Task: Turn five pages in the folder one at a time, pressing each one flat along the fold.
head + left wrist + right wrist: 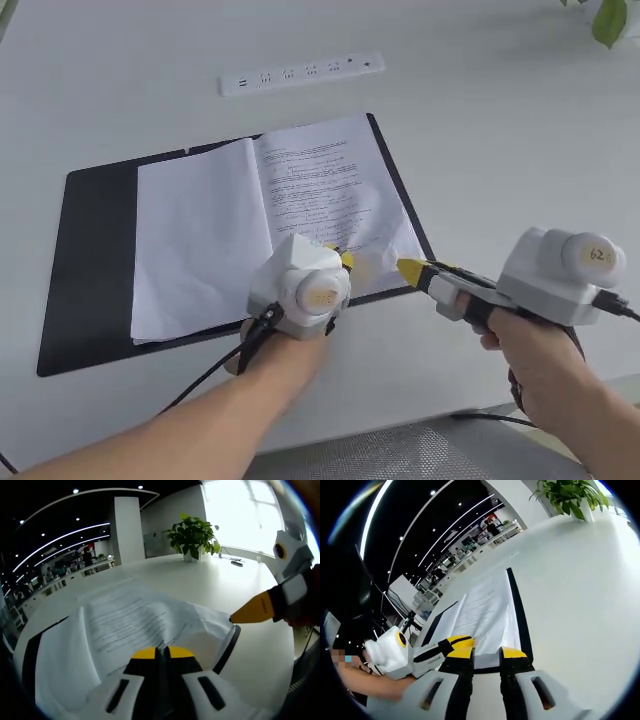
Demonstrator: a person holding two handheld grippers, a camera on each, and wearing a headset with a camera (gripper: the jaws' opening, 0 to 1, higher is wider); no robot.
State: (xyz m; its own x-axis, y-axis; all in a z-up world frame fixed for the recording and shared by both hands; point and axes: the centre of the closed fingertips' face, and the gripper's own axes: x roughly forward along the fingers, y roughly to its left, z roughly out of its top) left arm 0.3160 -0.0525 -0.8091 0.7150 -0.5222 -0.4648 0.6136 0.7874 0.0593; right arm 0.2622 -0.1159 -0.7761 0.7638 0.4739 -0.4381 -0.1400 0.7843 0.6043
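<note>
Holds the left gripper (160, 653) with its yellow-tipped black jaws closed, a thin dark seam between them, low at the near edge of the printed page (135, 615); cannot tell whether paper is nipped in that seam. Holds the right gripper (487, 653) with jaws apart and nothing between them, aimed along the tabletop toward the near right corner of the folder (95, 260). In the left gripper view, shows that right gripper's pointed yellow tip just beside the page's rumpled corner.

Lies open and flat on the table (500, 130): matte black covers outermost, a blank white sheet (200, 240) on the left half, fine black print on the right, slightly humped toward the fold.

Smooth, white and matte all round. Beyond the folder's far edge, well apart, a white power strip (300, 73). From under the left gripper's white moulded housing, a black cable (200, 378) trailing to the near edge.

Farther off, a leafy green potted plant (192, 535) on the far side of the table, a white pillar (125, 530), a bright window (240, 515), and a dark ceiling with curved light strips.
</note>
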